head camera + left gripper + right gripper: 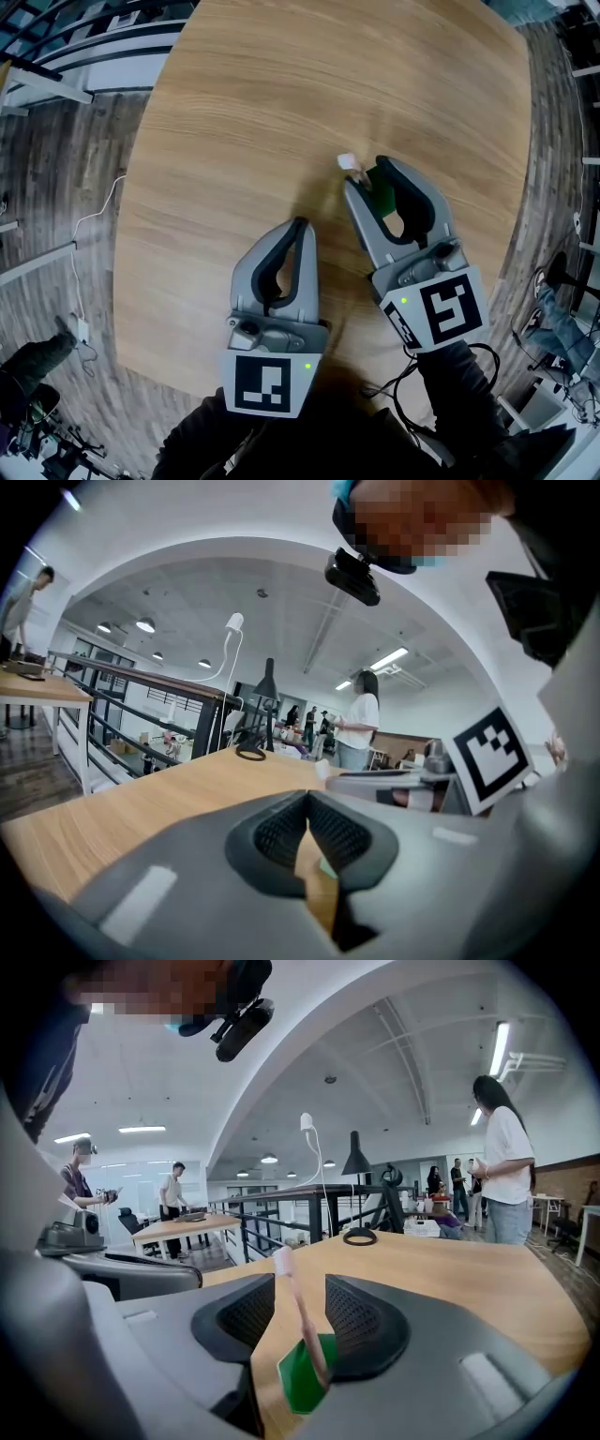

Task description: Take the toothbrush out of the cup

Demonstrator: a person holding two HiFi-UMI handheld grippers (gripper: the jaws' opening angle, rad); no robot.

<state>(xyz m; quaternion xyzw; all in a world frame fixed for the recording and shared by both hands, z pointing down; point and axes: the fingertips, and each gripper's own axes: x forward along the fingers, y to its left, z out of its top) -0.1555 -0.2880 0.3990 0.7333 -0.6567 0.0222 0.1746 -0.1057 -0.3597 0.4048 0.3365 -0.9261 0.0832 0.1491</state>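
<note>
Toothbrush with a pink handle leans in a small green cup on the wooden counter. Both sit between the jaws of the right hand-held gripper, which stand wide apart and clamp nothing. Just to its left, the left hand-held gripper has its jaws closed together, empty.

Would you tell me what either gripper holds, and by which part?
Nothing: the toothbrush stands ungripped between the right gripper's open jaws; the left gripper is shut, empty.
</note>
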